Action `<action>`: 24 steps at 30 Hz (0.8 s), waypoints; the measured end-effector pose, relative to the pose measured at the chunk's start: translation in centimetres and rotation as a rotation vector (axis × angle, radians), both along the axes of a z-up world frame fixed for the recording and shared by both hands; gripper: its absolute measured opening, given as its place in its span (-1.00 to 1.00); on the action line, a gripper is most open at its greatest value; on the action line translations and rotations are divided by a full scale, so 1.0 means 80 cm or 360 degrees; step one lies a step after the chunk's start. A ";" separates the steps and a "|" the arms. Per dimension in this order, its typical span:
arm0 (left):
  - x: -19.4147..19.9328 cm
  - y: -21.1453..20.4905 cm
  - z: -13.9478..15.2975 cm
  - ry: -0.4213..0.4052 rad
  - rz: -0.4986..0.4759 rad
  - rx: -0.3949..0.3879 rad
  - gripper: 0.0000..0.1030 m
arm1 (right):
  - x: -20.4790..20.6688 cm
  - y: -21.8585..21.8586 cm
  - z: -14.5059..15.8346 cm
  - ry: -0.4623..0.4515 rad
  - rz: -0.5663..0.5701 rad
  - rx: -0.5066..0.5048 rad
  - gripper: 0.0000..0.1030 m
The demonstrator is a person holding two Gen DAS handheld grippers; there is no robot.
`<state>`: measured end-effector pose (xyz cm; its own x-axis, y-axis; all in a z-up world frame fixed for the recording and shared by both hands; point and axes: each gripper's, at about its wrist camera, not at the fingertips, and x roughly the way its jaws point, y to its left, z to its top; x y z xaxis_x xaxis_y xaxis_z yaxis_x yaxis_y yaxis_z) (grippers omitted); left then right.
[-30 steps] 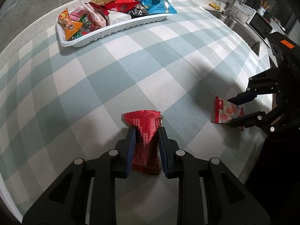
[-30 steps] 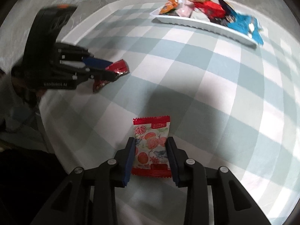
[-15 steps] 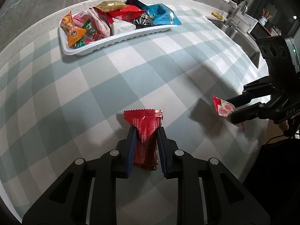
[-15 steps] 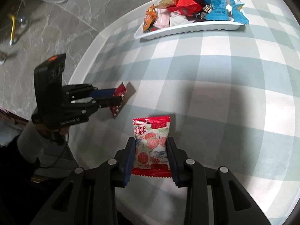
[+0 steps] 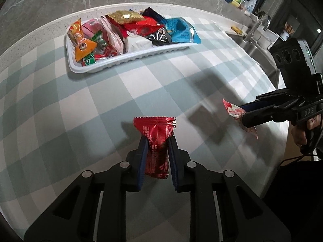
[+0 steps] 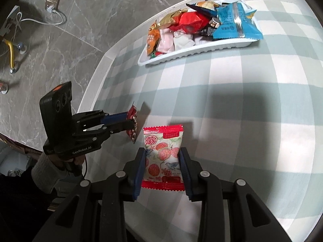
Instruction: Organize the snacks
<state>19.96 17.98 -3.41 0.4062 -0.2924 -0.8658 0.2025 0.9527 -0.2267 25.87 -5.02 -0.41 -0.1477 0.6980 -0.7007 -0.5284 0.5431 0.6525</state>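
Left gripper (image 5: 157, 141) was clamped on a red snack pack (image 5: 156, 139), held clear above the checked cloth (image 5: 60, 121). Right gripper (image 6: 162, 151) gripped a white-and-red fruit-print pack (image 6: 162, 151), also off the cloth. Nothing lay btwn them & the far white tray (image 5: 129, 57), piled w/ snacks. Far right: sink (image 5: 256, 44), bottles (image 5: 250, 2).
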 end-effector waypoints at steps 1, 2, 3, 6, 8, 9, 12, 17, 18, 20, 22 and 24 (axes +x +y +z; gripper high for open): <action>0.001 0.001 0.001 -0.0002 0.0003 -0.0012 -0.65 | 0.001 -0.001 0.000 -0.0005 -0.0007 0.0002 -0.30; 0.001 0.000 0.002 -0.0007 0.0008 -0.0016 -0.65 | 0.003 -0.001 0.000 -0.0004 -0.0011 0.0006 -0.30; 0.002 0.001 0.003 -0.0015 0.0016 -0.0017 -0.66 | 0.004 0.001 0.001 -0.0003 -0.0013 0.0010 -0.30; 0.002 0.001 0.007 -0.0035 0.0029 -0.0034 -0.67 | 0.009 0.001 0.003 -0.0007 -0.0023 0.0018 -0.30; 0.002 0.001 0.009 -0.0046 0.0031 -0.0044 -0.67 | 0.012 0.002 0.004 -0.0010 -0.0034 0.0023 -0.30; 0.002 0.000 0.010 -0.0054 0.0036 -0.0045 -0.67 | 0.013 0.002 0.005 -0.0008 -0.0037 0.0028 -0.30; 0.002 0.000 0.013 -0.0072 0.0049 -0.0057 -0.71 | 0.017 0.003 0.007 -0.0012 -0.0053 0.0035 -0.30; 0.002 0.000 0.019 -0.0104 0.0064 -0.0084 -0.72 | 0.019 0.001 0.011 -0.0027 -0.0081 0.0047 -0.30; 0.002 0.001 0.019 -0.0097 0.0064 -0.0088 -0.72 | 0.019 0.001 0.012 -0.0026 -0.0079 0.0049 -0.30; 0.003 0.000 0.017 -0.0092 0.0083 -0.0053 -0.72 | 0.019 0.001 0.012 -0.0037 -0.0086 0.0040 -0.30; 0.006 0.002 0.013 -0.0078 0.0109 -0.0061 -0.72 | 0.020 0.002 0.011 -0.0044 -0.0085 0.0027 -0.30; 0.010 0.002 0.009 -0.0063 0.0142 -0.0029 -0.71 | 0.019 0.003 0.010 -0.0048 -0.0086 0.0015 -0.30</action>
